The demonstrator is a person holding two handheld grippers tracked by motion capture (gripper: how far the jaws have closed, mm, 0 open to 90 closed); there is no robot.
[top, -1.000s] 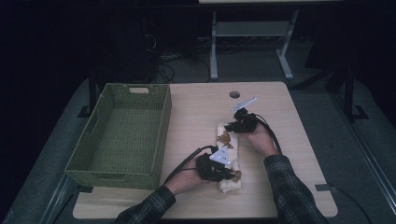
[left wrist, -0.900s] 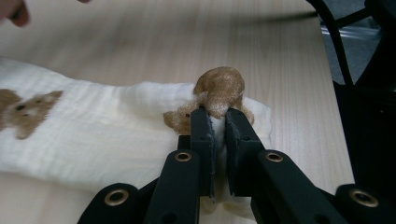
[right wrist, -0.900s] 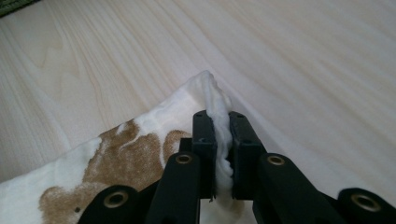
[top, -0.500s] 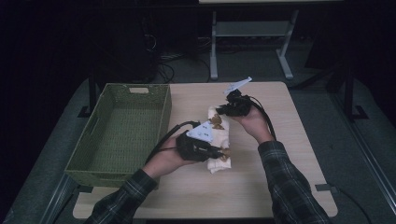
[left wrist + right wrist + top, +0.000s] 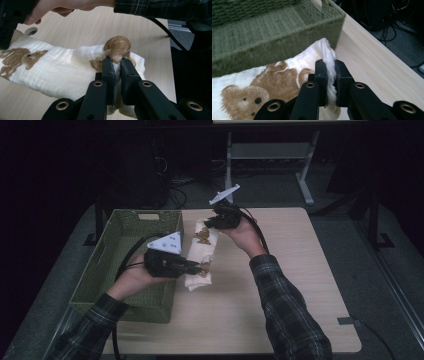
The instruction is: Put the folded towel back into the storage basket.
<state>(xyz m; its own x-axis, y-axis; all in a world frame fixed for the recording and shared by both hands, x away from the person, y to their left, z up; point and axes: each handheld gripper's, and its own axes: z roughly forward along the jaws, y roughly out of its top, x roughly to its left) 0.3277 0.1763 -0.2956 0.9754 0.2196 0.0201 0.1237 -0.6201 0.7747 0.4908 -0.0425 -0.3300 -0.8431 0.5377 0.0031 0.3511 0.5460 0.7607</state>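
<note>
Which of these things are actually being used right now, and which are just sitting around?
In use:
- bear-print cloth, pinched at both ends
- left gripper
- right gripper
- green basket, right beside the cloth, perhaps its destination

Lying about:
- table leg frame behind
- floor cables

Soft crinkled cloth towel [image 5: 200, 252]; rough woven basket [image 5: 125, 265]

The folded white cloth with brown bear prints [image 5: 269, 80] runs off the right gripper view's left and bottom edges. The woven green rectangular basket [image 5: 274, 32] is blurred there, cut by the top edge.
</note>
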